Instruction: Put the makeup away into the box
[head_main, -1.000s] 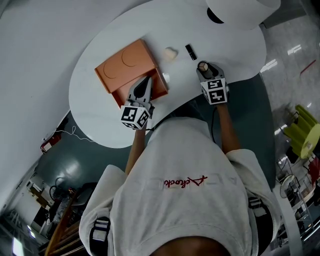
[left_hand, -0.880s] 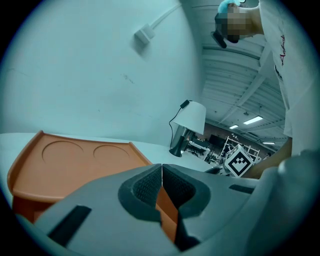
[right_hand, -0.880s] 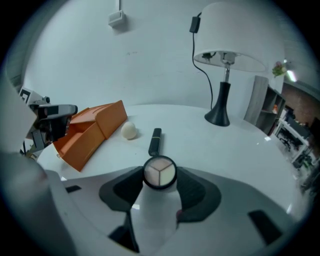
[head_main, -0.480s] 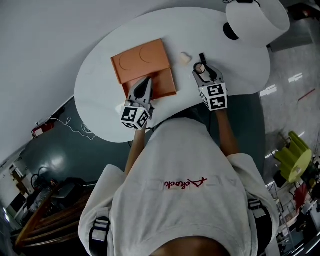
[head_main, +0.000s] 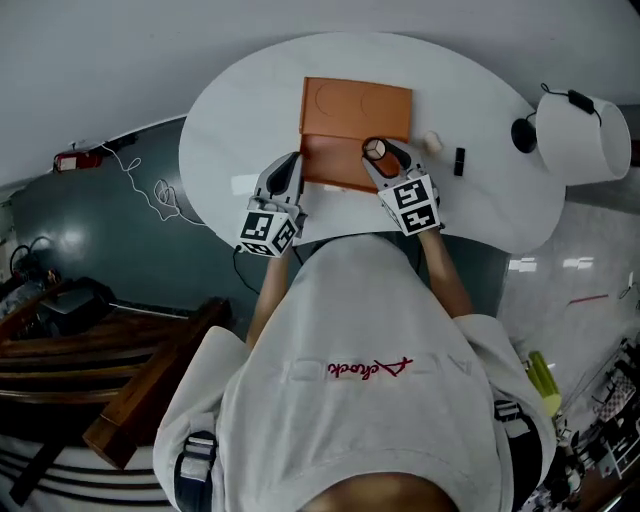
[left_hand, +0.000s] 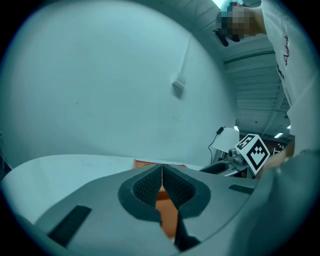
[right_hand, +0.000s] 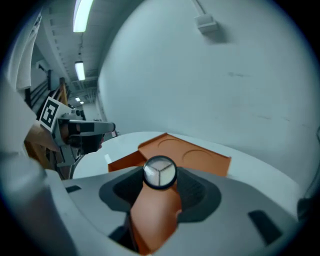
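L gripper (head_main: 288, 170): jaws fully together, nothing between them; tips just beside left edge of orange box (head_main: 355, 110), over white table (head_main: 220, 150). Box lid lies open on far side. R gripper (head_main: 379, 156): jaws clamped on round compact (right_hand: 159, 172), held over right part of box. On table right of box: small beige item (head_main: 432, 142), then black stick (head_main: 459, 160), both outside the box. White lamp (head_main: 585, 135) at far right.
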